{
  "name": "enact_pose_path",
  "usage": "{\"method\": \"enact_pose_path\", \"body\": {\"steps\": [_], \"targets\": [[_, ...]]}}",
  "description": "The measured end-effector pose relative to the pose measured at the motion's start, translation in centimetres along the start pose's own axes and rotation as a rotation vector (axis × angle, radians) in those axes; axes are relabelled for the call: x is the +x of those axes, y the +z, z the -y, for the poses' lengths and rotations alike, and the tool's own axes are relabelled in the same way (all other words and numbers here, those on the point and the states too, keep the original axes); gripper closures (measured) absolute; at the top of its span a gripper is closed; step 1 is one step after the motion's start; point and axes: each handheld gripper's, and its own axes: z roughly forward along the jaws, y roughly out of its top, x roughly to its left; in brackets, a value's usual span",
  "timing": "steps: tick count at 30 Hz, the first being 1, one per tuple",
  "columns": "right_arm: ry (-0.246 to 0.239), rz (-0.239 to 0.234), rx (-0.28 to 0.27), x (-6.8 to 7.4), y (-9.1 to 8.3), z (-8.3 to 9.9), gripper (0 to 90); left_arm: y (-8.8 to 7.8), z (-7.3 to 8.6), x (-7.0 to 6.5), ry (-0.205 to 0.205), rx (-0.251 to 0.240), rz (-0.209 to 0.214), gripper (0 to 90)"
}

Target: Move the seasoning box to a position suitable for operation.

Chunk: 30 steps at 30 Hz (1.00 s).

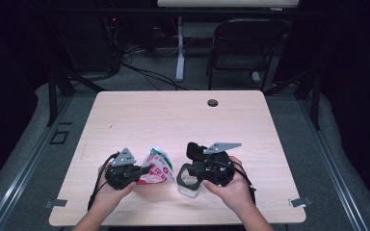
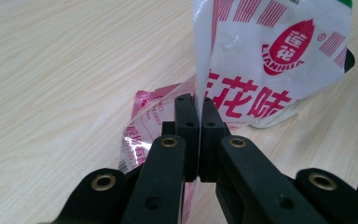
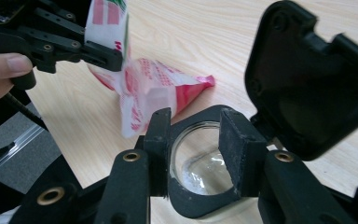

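My left gripper point(image 1: 144, 169) point(image 2: 196, 100) is shut on the edge of a red and white printed plastic bag point(image 1: 156, 166) point(image 2: 270, 56). The bag's lower end rests on the wooden table point(image 1: 173, 115). A small glass jar point(image 1: 190, 185) point(image 3: 200, 163) with a black rim stands just to the right of the bag. Its hinged black lid point(image 1: 195, 150) point(image 3: 307, 84) stands flipped up. My right gripper point(image 1: 189, 171) point(image 3: 193, 116) is open over the jar's mouth, and nothing is pinched between its jaws. The right gripper view also has the bag point(image 3: 144, 88) and the left gripper point(image 3: 107, 56) beyond the jar.
A round cable hole point(image 1: 213, 102) lies near the table's far edge. A dark chair point(image 1: 243, 45) and a desk leg point(image 1: 180, 48) stand on the floor behind the table. Both hands work close to the table's near edge.
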Motion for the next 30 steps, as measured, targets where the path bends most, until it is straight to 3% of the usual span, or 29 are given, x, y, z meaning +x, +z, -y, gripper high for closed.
{"method": "enact_pose_path", "body": {"steps": [10,16,19,30], "targets": [[-0.003,-0.141,0.021,2.0,2.0,-2.1,62.2,0.4,0.1,-0.4,0.01,0.015,0.024,90.0],[-0.029,-0.157,0.02,3.3,3.2,-3.6,65.1,0.3,0.2,-0.3,0.006,0.012,0.03,90.0],[-0.039,-0.142,0.028,3.7,3.6,-3.8,66.9,0.2,0.2,-0.2,-0.001,0.011,0.033,90.0],[-0.013,-0.165,0.059,3.6,4.5,-3.4,69.9,0.2,0.2,0.0,-0.012,0.011,0.042,90.0]]}}
